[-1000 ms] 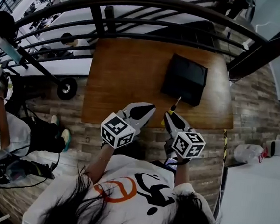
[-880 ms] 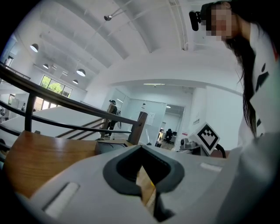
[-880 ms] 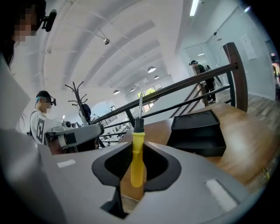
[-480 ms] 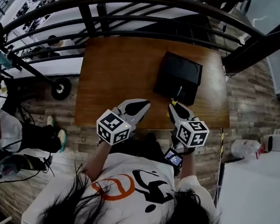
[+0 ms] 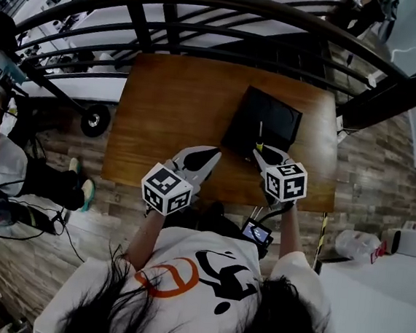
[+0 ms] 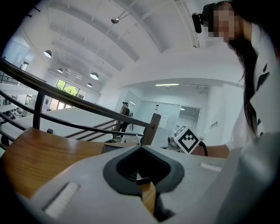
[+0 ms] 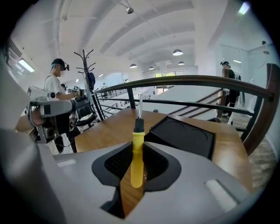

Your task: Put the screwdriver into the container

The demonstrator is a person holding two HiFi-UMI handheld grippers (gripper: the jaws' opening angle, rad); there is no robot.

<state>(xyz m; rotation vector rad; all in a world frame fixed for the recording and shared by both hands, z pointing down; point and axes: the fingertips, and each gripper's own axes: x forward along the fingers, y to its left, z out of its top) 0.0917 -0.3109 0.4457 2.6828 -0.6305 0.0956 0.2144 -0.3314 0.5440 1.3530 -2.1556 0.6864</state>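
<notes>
My right gripper [image 5: 262, 152] [image 7: 136, 162] is shut on a screwdriver [image 7: 137, 153] with a yellow handle, a black collar and a thin metal shaft that points forward. In the head view the screwdriver [image 5: 260, 136] reaches over the near edge of the black container [image 5: 263, 122], a shallow square tray on the wooden table [image 5: 177, 108]. In the right gripper view the container [image 7: 183, 133] lies just right of the shaft. My left gripper [image 5: 210, 155] [image 6: 139, 178] hovers over the table's near edge, left of the right one, jaws closed with nothing between them.
A dark curved metal railing [image 5: 207, 23] runs along the table's far side. Another person [image 7: 54, 98] with grippers stands at the left, beside a coat stand [image 7: 85, 74]. A white surface [image 5: 370, 309] lies to my right, and the floor is wood plank.
My right gripper has carried the screwdriver forward, from the table's near edge to over the container's near edge. The left gripper has stayed about where it was.
</notes>
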